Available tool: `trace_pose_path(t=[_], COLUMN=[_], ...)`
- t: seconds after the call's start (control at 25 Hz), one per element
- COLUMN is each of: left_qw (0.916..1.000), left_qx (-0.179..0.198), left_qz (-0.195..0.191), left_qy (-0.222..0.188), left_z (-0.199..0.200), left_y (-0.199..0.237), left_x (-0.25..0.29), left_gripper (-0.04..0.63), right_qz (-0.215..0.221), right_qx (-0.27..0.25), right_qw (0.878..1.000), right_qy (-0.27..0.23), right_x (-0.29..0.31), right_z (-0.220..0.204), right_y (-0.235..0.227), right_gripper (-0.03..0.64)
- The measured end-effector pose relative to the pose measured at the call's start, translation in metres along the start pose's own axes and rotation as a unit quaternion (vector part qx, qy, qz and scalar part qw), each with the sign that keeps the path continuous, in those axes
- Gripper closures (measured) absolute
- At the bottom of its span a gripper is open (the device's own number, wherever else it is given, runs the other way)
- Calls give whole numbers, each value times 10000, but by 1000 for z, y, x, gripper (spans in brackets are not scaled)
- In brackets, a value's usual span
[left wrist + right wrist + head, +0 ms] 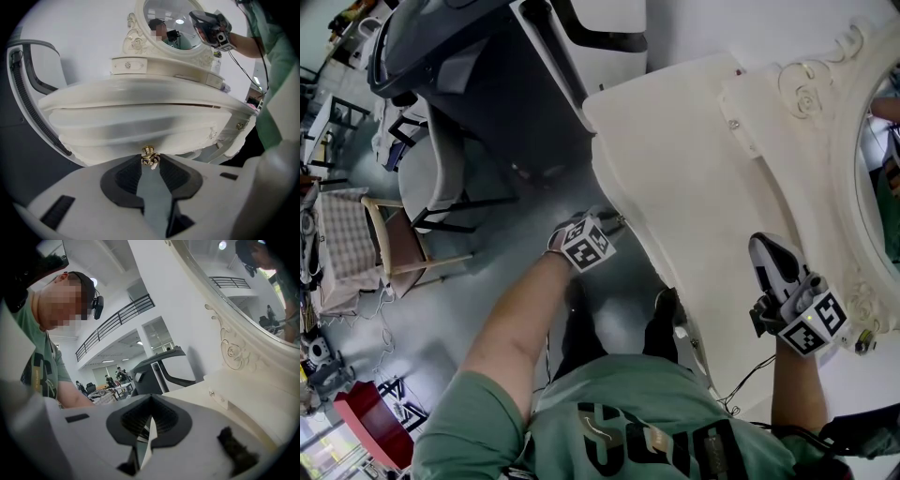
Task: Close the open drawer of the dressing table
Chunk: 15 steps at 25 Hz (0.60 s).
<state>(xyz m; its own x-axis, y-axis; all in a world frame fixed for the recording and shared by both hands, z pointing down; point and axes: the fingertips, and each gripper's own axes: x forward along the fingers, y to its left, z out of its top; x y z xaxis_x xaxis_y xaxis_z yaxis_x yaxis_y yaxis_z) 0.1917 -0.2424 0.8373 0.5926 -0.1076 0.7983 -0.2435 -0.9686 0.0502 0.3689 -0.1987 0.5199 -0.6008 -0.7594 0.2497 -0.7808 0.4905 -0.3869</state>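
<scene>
Pinching the small brass knob (149, 152) between its pad tips, our left gripper (150, 162) stands partly open and is clenched on that knob alone. The knob sits at the middle of the drawer (140, 126) front, which curves across just under the front lip of the dressing table's surface (694, 187). A thin dark seam runs between lip and drawer; we cannot tell how far out the drawer stands.

Our right gripper (151, 399) has its jaws together with nothing between them. We hold it above the right part of the surface, apart from it and near the carved frame of the mirror (883, 178).

Our shoes (666, 319) stand close against the front edge, just beside the left gripper. Grey floor (516, 281) lies open below that gripper. A dark grey machine (487, 66) comes close to the surface's far corner, and a chair (394, 244) stands well apart on the floor.
</scene>
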Motion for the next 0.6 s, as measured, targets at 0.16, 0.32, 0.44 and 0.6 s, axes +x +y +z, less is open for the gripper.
trace_pose_path(t=[0.16, 0.32, 0.44, 0.6], left_qw=[10000, 10000, 10000, 10000], left_qx=[6, 15, 23, 32], left_qz=[-11, -22, -35, -58], left_qy=[-11, -28, -45, -69], left_z=[5, 8, 11, 16], left_y=[0, 1, 1, 2], left_x=[4, 7, 10, 12], left_gripper=[468, 468, 468, 468], right_qz=[-15, -31, -46, -65], right_qx=[23, 25, 39, 47], right_qw=[10000, 10000, 10000, 10000], right_qy=[1, -13, -16, -17], right_x=[-2, -4, -5, -6], right_z=[-1, -2, -3, -2], right_y=[-4, -6, -8, -12], right_gripper=[606, 606, 606, 606])
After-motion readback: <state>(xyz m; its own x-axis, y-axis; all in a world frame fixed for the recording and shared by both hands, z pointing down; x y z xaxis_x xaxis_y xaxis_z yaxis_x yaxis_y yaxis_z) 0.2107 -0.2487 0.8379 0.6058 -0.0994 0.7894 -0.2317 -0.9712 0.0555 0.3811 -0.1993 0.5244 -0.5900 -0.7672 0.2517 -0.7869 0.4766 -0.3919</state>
